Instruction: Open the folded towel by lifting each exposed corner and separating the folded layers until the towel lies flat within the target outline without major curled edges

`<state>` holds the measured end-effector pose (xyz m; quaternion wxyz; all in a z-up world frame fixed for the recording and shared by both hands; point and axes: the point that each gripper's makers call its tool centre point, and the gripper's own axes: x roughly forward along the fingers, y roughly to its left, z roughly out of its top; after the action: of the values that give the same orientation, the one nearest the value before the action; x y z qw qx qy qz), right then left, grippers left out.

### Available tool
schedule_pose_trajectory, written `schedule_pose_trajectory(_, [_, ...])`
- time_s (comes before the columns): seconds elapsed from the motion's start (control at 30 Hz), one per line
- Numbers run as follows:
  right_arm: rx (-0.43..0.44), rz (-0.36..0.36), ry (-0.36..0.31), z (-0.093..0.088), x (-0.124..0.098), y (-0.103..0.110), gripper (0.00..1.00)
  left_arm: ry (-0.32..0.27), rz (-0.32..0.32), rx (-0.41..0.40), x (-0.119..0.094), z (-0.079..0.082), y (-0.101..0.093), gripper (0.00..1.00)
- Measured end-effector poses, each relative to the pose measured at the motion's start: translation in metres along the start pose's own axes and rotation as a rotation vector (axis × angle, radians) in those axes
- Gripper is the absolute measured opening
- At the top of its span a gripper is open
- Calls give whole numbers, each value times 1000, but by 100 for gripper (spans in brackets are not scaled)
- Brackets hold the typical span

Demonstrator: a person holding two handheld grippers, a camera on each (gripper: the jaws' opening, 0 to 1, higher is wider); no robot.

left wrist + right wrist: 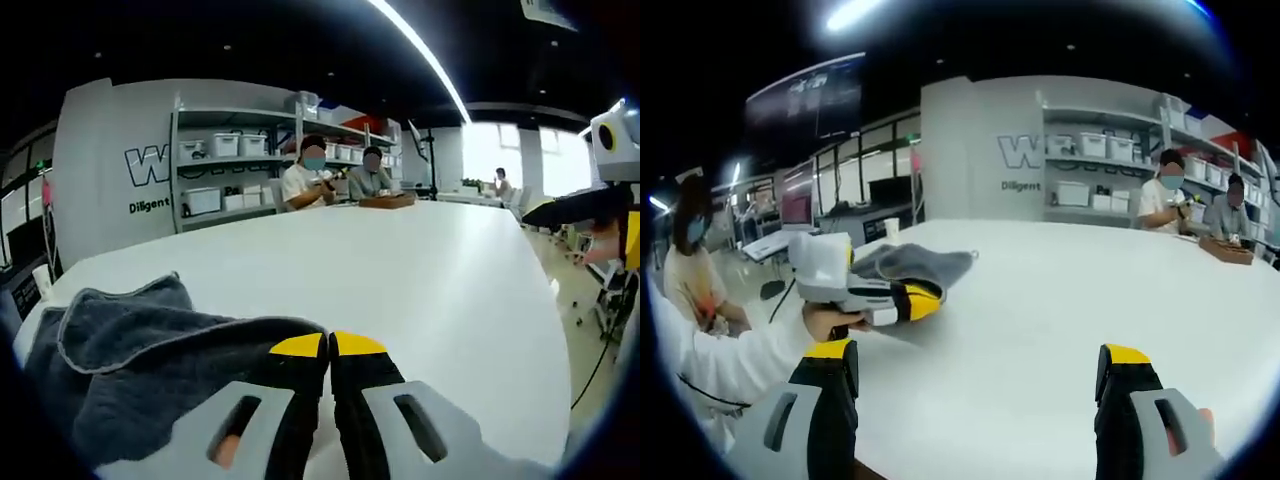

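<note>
A dark grey towel (130, 350) lies bunched at the near left corner of the white table (400, 270). Its hemmed edge runs up to the yellow tips of my left gripper (329, 346), whose jaws are pressed together on that edge. In the right gripper view the towel (915, 262) sits behind the left gripper (923, 298), which a hand holds low over the table (1060, 300). My right gripper (980, 353) stands wide open above bare tabletop, right of the towel and apart from it. It enters the left gripper view at the far right edge (575, 208).
Two people sit at the table's far end (340, 180) beside a brown tray (388, 201). Shelves with white bins (225, 150) line the back wall. A person (700, 270) stands off the table's left side. The table edge runs close beneath both grippers.
</note>
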<state>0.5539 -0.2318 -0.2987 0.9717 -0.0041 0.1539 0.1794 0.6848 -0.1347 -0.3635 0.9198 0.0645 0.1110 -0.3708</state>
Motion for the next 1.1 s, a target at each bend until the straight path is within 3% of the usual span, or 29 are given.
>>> schedule_pose_trajectory(0.57, [-14, -2, 26, -6, 3, 2, 99, 93, -74, 2, 10, -29, -15, 4])
schedule_pose_trajectory(0.83, [-9, -7, 24, -5, 3, 0, 99, 88, -138, -48, 2, -25, -22, 15])
schedule_pose_trajectory(1.1, [-10, -12, 15, -2, 2, 2, 99, 52, -163, -15, -21, -10, -23, 25])
